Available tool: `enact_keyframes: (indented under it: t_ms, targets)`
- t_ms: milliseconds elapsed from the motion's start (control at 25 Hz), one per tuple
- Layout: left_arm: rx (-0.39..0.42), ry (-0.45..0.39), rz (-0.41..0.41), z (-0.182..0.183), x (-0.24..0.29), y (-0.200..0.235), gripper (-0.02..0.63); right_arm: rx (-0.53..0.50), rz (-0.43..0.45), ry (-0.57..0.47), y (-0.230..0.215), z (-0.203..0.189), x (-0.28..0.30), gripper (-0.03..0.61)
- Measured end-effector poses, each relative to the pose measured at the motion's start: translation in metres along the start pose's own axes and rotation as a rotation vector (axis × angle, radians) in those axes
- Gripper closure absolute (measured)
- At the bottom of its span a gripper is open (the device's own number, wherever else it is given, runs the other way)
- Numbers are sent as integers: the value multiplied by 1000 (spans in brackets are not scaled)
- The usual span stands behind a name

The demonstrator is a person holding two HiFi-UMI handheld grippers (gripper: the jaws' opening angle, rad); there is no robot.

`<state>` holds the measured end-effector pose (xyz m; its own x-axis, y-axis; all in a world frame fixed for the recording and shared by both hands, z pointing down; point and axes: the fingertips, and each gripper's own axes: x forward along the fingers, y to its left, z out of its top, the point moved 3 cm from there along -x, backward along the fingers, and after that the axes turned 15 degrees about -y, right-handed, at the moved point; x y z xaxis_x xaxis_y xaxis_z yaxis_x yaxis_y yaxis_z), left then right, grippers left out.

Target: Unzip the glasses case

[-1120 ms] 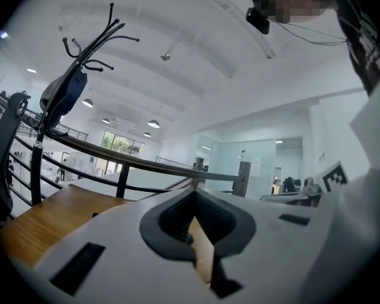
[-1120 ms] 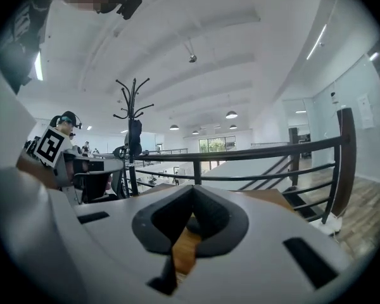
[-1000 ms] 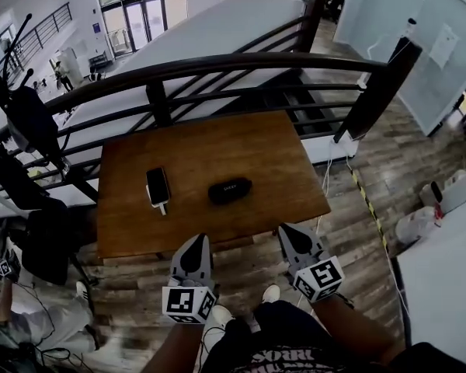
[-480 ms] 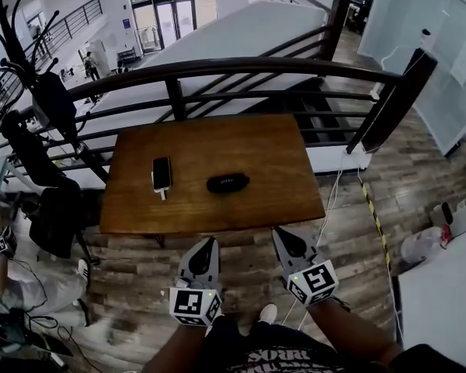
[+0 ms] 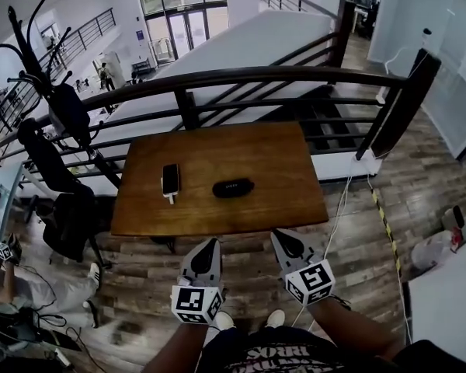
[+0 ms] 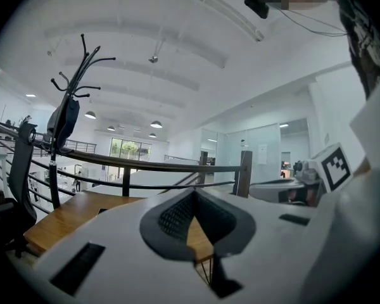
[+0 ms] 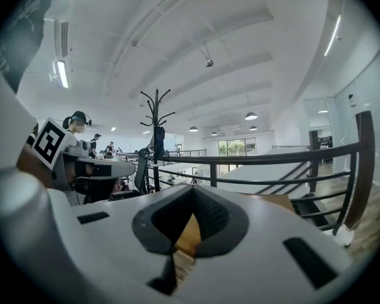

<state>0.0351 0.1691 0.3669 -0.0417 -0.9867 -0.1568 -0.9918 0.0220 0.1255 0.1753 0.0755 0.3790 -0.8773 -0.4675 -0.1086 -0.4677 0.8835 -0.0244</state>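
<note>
The black glasses case (image 5: 233,187) is laid near the middle of the wooden table (image 5: 295,169). The left gripper (image 5: 210,244) and right gripper (image 5: 280,237) are held short of the table's near edge, each with jaws pressed together, empty

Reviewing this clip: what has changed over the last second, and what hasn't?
Mostly the head view shifted: the table now shows slightly farther from both tools. The left tool and right tool stay shut and empty, short of its near edge. The glasses case and phone lie untouched where they were.
</note>
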Motion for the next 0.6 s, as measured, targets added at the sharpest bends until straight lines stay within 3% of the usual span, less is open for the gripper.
enact_keyframes:
  t_ms: [600]
  targets:
    - [-13, -14, -47, 10, -3, 11, 611, -21, -7, 5, 27, 6, 7, 580]
